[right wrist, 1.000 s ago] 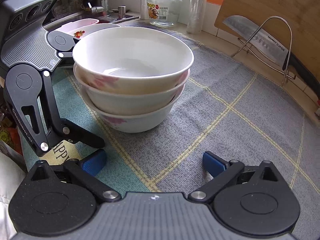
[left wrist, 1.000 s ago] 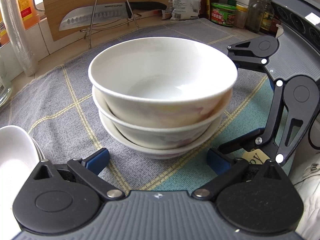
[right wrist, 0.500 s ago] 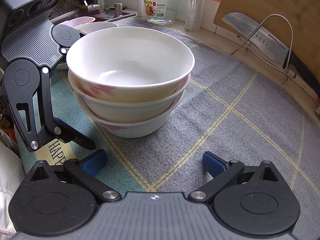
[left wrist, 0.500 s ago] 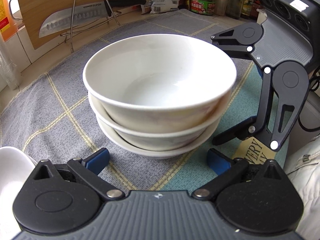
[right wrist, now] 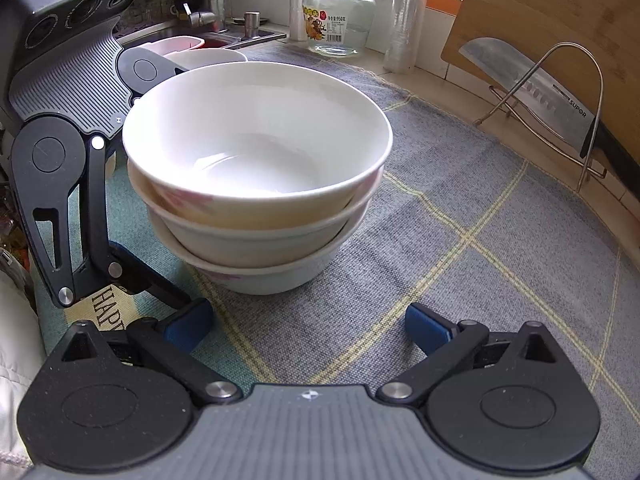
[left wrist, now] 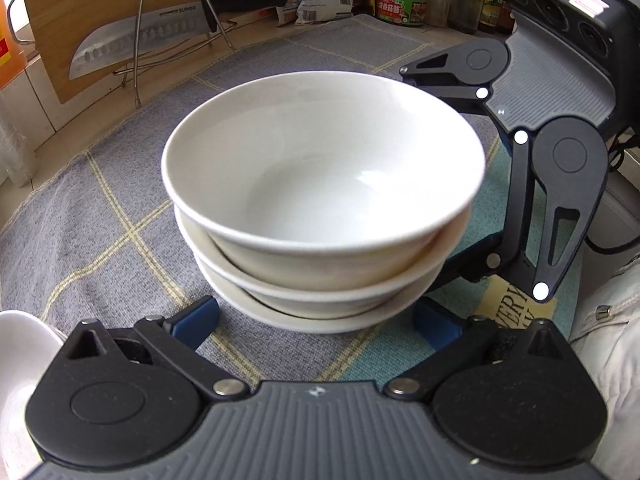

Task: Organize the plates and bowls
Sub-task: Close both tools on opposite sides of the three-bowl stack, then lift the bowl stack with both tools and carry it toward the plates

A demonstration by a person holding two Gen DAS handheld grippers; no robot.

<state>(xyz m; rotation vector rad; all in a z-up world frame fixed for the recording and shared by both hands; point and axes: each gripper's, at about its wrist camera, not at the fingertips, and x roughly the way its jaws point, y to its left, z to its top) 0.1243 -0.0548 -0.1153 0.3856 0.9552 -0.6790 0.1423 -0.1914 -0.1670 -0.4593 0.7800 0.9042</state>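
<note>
A stack of three white bowls point(left wrist: 320, 200) with faint pink flowers stands on a grey checked mat point(left wrist: 100, 208); it also shows in the right wrist view point(right wrist: 256, 168). My left gripper point(left wrist: 316, 320) is open, its blue pads wide apart at the stack's base. My right gripper point(right wrist: 308, 324) is open, just short of the stack's other side. Each gripper shows in the other's view, flanking the bowls. A white dish point(left wrist: 20, 360) lies at the left gripper's left edge. More white dishes point(right wrist: 208, 56) sit behind the stack near the sink.
A wooden cutting board point(left wrist: 120, 12) and a cleaver on a wire rack point(left wrist: 136, 40) stand at the back. Jars and packets point(left wrist: 400, 4) line the far right. A glass jar point(right wrist: 340, 20) and sink tap point(right wrist: 212, 4) are beyond the mat.
Both grippers have moved in closer to the bowl stack from opposite sides. The stack has not moved. Both stay open.
</note>
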